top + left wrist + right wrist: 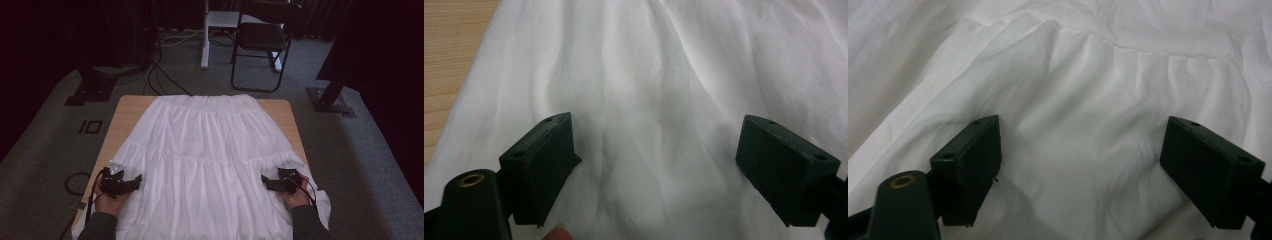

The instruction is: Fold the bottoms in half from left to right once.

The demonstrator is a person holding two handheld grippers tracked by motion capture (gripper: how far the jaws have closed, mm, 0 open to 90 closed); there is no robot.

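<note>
A white tiered skirt (210, 150) lies spread flat over a light wooden bench (127, 107), filling the centre of the high view. Its gathered waistband sits at the far end, toward the top of the frame, and the wide hem runs down past the bottom edge, hanging over the near side of the bench. Bare wood shows along the left and right margins and in a strip at the upper corners.

The left gripper (131, 181) is at the lower left of the high view, held in a hand (111, 200) that comes in from the bottom edge, at the skirt's left border. The right gripper (270, 182) is at the lower right, in the other hand (296, 197), at the skirt's right border. Both point inward toward the middle of the cloth.

In the left gripper view, the two black fingers (541, 167) stand wide apart with only white fabric showing between them; nothing is pinched. A sliver of the bench appears in the upper left of that frame. In the right gripper view, the fingers (970, 165) are likewise spread open over rumpled white cloth, with a gathered seam (1148, 50) crossing the upper part of the frame.

Beyond the bench, at the top of the high view, a black folding chair (262, 42) stands on grey carpet.
</note>
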